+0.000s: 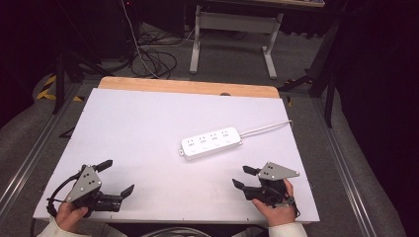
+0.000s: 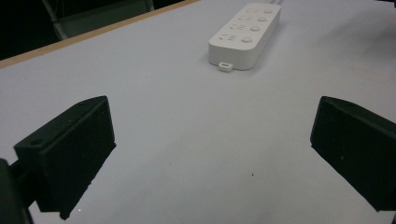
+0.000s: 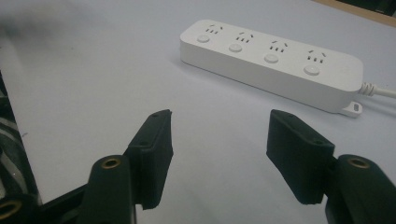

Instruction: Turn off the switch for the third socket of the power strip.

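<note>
Your left black two-jaw gripper [image 1: 117, 177] sits at the near left corner of the white tabletop [image 1: 143, 128], held in your left hand [image 1: 69, 216]. Its jaws are spread wide apart with nothing between them, and in the left gripper view [image 2: 212, 154] only bare table lies in the gap. A grey three-cornered plate [image 1: 85, 183] rides on top of it.

Your right black two-jaw gripper [image 1: 244, 177] rests near the near right edge, in your right hand [image 1: 276, 210]. Its jaws are parted too, less widely than the left pair, and hold nothing; the right gripper view [image 3: 219, 140] shows empty table between them.

The white four-outlet plastic power strip [image 1: 211, 142] lies flat on the table, roughly at mid-depth and right of centre. It is farther out than both grippers and apart from each: far and to the right of your left gripper, far and slightly left of your right one, which is the closer of the two. In the right gripper view the strip [image 3: 271, 63] runs crosswise beyond the jaws; in the left gripper view it [image 2: 245, 35] lies well ahead, its end towards you. Its white cord [image 1: 267, 128] trails towards the far right edge.
</note>
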Tool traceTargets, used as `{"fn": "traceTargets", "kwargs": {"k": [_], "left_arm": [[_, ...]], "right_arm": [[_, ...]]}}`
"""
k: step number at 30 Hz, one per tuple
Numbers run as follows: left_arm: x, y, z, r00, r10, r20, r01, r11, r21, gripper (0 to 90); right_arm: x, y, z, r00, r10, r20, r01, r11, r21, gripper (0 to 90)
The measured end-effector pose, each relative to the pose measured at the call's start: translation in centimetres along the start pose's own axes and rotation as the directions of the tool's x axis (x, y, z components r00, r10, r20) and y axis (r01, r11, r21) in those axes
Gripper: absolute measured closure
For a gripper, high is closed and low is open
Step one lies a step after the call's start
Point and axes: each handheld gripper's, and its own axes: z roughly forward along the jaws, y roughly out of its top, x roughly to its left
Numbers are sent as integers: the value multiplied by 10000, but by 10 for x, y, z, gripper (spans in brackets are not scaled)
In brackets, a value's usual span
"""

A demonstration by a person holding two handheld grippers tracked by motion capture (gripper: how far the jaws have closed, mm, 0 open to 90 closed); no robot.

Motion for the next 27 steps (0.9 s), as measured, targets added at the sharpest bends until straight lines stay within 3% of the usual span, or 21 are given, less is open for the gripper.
{"fn": "traceTargets", "kwargs": {"k": [5,14,27], "left_arm": [[0,-1,0,9994,-194,277,191,9998,105,3],[0,0,-1,9995,-210,251,210,9998,9,3],[1,0,-2,9996,-177,211,177,9998,44,3]], "right_arm": [[0,1,0,10000,27,-70,-27,10000,35,414],[1,4,-1,10000,-48,-37,48,10000,25,414],[1,29,2,9992,-255,-302,263,9993,261,443]]}}
